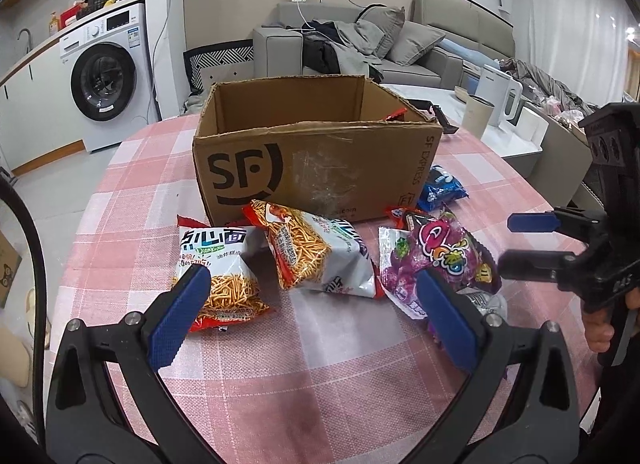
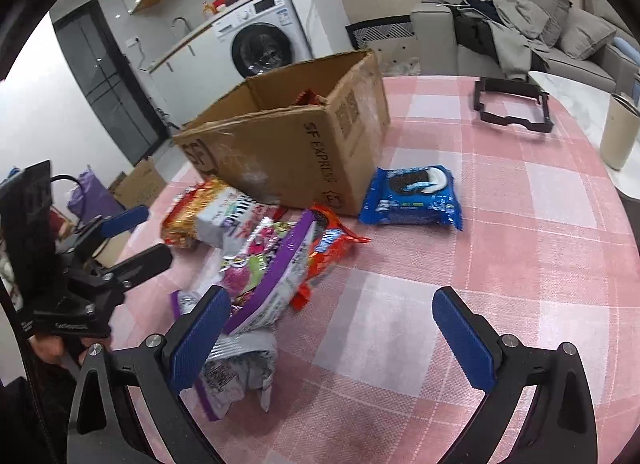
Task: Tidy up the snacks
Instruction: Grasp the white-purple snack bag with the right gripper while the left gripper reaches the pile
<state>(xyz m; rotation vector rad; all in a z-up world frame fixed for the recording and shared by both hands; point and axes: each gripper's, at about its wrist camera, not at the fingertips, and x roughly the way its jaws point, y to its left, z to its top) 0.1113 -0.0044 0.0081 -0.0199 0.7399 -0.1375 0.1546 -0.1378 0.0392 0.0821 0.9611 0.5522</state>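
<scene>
Both claws hover spread wide and empty, left gripper (image 1: 308,312) and right gripper (image 2: 332,338). Just beyond lie noodle-snack bags (image 1: 316,252) and a purple candy bag (image 1: 436,260), then Oreos (image 2: 414,194) beside the SF cardboard box (image 1: 316,164).

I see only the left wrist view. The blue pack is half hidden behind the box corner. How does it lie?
Observer: The blue cookie pack lies flat, picture side up, beside the box corner.
Operator: Do the right jaws hold anything?
Observer: No. The right gripper is open and holds nothing; the purple candy bag lies just ahead, near one finger.
Operator: And the black thing behind the box?
Observer: An open black frame, lying flat.
</scene>
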